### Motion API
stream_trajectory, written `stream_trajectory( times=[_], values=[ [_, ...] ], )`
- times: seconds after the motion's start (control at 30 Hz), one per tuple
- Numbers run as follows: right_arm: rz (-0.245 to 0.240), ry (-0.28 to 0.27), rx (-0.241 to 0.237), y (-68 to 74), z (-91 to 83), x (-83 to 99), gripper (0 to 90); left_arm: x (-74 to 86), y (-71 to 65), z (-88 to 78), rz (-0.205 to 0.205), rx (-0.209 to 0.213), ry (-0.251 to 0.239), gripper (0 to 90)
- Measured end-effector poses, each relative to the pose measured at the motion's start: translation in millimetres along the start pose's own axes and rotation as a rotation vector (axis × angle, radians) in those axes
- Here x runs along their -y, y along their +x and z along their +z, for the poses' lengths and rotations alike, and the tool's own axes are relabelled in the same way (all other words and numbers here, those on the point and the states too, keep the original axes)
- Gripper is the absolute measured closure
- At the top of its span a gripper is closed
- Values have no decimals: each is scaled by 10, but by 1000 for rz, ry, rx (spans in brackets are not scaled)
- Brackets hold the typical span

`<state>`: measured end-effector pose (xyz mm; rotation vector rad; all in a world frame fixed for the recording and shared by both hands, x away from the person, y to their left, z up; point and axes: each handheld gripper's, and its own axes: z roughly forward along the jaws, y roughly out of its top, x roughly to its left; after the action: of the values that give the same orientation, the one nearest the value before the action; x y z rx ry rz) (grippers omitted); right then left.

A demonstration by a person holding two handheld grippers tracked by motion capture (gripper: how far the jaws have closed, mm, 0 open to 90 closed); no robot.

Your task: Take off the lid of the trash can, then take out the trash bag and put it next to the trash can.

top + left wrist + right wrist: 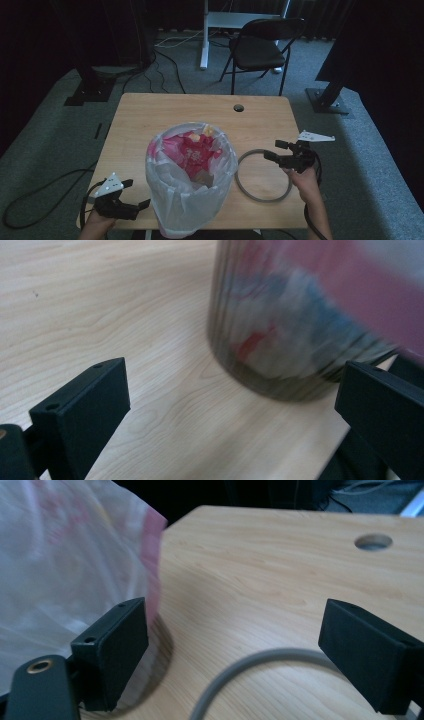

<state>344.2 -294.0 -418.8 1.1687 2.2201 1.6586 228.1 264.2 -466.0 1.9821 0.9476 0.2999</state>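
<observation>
High view first: a wooden table with a bin standing near the front edge, lined with a white plastic bag that's folded out over its rim. Inside the bin there's a crumpled pink wrapper plus some other scraps I can't really make out. Just beside the bin, on its right, a grey ring lies flat on the tabletop, apart from the bin. The left gripper sits off the bin's lower left, jaws spread and nothing between them. The right gripper hangs over the far right part of the ring, jaws also apart and empty. A black folding chair stands on the carpet past the table.

Left gripper view: pretty blurry, but the two black jaws stand wide with only bare wood between them. The bin is close ahead, its bottom resting on the table.

Right gripper view: jaws released here too, well apart. The grey ring curves along the table between and below them, not touched by either pad as far as I can see. The white bag bulges just behind the left-hand jaw. A round hole is in the tabletop further back.
</observation>
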Motion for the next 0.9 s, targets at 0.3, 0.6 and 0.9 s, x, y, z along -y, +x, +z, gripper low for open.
stream_trajectory(
  times=[0.3,0.6,0.9],
  values=[
    [-68,-19,-12,267,-9,-287,119,-185,-241,-135,21,45,41,0],
    [-118,-42,-78,549,117,-603,129,-300,-385,-245,27,103,22,0],
    [-152,2,-152,853,491,-851,134,-406,-532,-357,38,137,-41,0]
  ],
)
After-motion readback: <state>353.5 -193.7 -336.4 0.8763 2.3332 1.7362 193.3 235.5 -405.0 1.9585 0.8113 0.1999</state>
